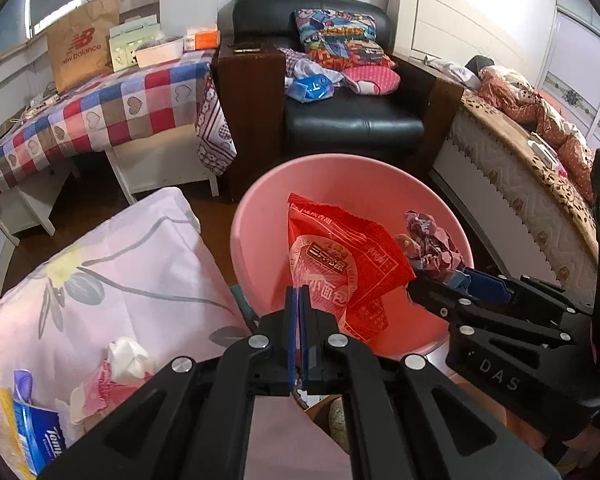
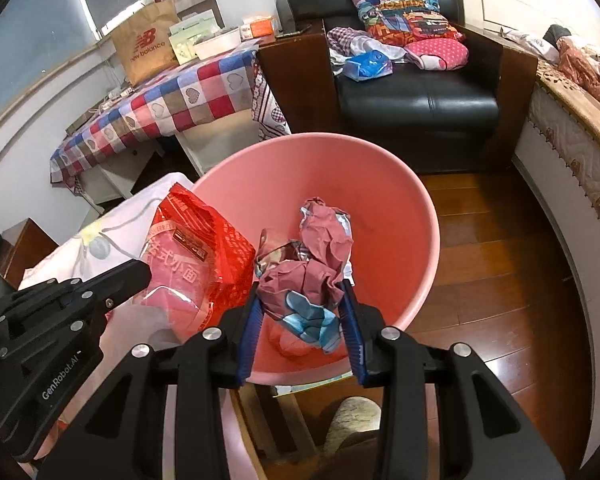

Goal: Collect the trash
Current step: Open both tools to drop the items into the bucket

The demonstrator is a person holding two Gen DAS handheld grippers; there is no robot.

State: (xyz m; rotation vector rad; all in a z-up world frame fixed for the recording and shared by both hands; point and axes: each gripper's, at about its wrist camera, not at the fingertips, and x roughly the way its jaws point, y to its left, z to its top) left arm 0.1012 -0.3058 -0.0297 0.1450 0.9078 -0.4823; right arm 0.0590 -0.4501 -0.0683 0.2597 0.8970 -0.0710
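left gripper [image 1: 299, 300]: jaws pinched tight on the red snack wrapper [image 1: 340, 256], dangling over the pink bin [image 1: 252, 216]
right gripper [image 2: 302, 312]: jaws clamped round a crumpled paper wad [image 2: 308, 276], above the bin's near rim
risk: the wrapper hangs near the bin's left rim, so letting go early could drop it outside
leftovers: tissues [image 1: 126, 356] on the bed's near corner

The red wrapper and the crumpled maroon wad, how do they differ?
The red wrapper is a flat, glossy packet pinched by the shut left gripper; the crumpled maroon wad is a bulky ball, spreading the right gripper wider. Both are held over the pink bin.
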